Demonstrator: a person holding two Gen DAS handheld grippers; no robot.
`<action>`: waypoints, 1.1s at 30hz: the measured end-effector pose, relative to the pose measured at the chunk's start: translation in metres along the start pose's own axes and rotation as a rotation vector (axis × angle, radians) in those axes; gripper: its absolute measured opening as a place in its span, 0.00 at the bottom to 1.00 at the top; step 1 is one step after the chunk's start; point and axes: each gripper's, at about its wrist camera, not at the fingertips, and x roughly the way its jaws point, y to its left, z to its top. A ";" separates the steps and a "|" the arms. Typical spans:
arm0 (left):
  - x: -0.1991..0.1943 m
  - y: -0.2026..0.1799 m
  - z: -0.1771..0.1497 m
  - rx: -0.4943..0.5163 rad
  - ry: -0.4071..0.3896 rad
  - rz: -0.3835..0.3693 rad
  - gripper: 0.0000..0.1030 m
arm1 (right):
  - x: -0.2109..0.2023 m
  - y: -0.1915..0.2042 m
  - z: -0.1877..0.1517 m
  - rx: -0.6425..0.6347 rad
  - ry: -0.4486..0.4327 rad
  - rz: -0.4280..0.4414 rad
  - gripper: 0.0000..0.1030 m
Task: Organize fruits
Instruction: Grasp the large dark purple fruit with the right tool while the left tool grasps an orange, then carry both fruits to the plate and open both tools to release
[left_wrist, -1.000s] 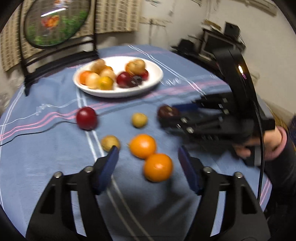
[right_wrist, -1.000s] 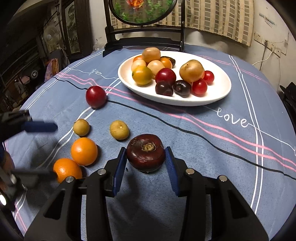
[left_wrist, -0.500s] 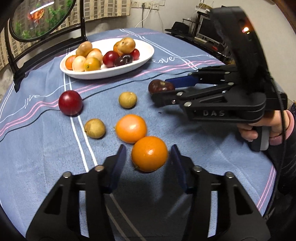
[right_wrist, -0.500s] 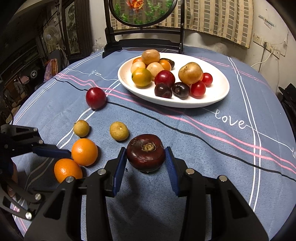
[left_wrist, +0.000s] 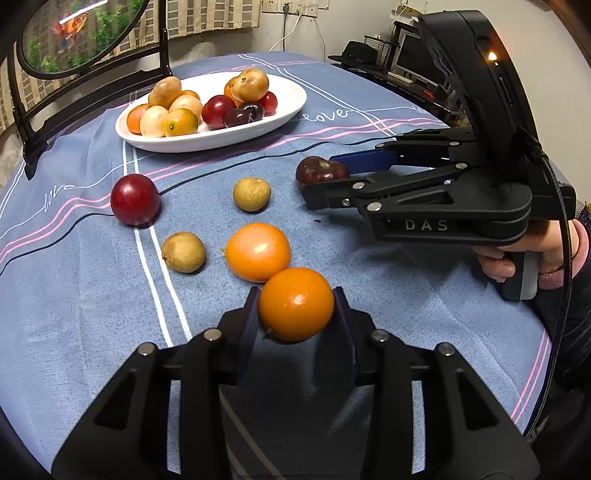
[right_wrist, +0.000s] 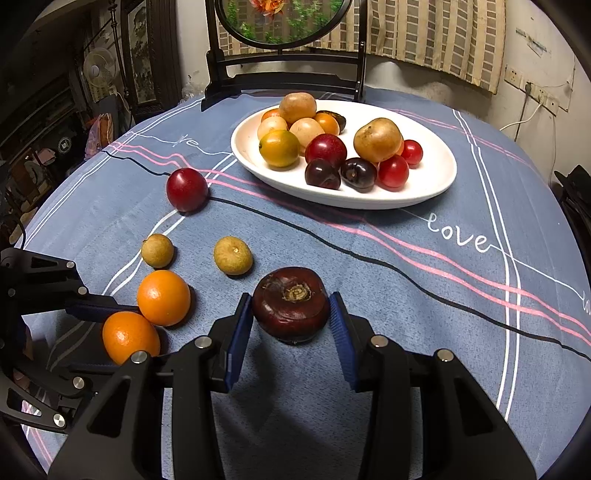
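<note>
My left gripper (left_wrist: 295, 295) has its jaws closing on a near orange (left_wrist: 295, 314), and both pads touch its sides. A second orange (left_wrist: 258, 251) lies just beyond it. My right gripper (right_wrist: 291, 317) is shut on a dark maroon fruit (right_wrist: 290, 304) that rests on the blue cloth; the same fruit (left_wrist: 322, 173) shows in the left wrist view. Loose on the cloth are a red plum (left_wrist: 135, 199) and two small tan fruits (left_wrist: 252, 194) (left_wrist: 183, 252). Behind them stands a white oval plate (right_wrist: 369, 203) holding several fruits.
A dark stand with a round picture (right_wrist: 280, 18) sits at the table's far edge behind the plate. A person's hand (left_wrist: 546, 251) grips the right tool at the table's right rim. A desk with a monitor (left_wrist: 410, 55) is beyond the table.
My left gripper moved forward around the near orange and its jaws narrowed until the pads met it. The right gripper and its dark fruit stayed put.
</note>
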 end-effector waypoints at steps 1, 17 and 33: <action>0.000 0.000 0.000 0.000 0.000 0.000 0.38 | 0.000 0.000 0.000 0.000 0.000 0.003 0.41; -0.026 0.020 0.010 -0.124 -0.128 -0.119 0.38 | -0.017 -0.008 0.006 0.120 -0.076 0.231 0.42; -0.014 0.060 0.120 -0.164 -0.212 0.070 0.38 | -0.005 -0.083 0.047 0.401 -0.401 -0.078 0.41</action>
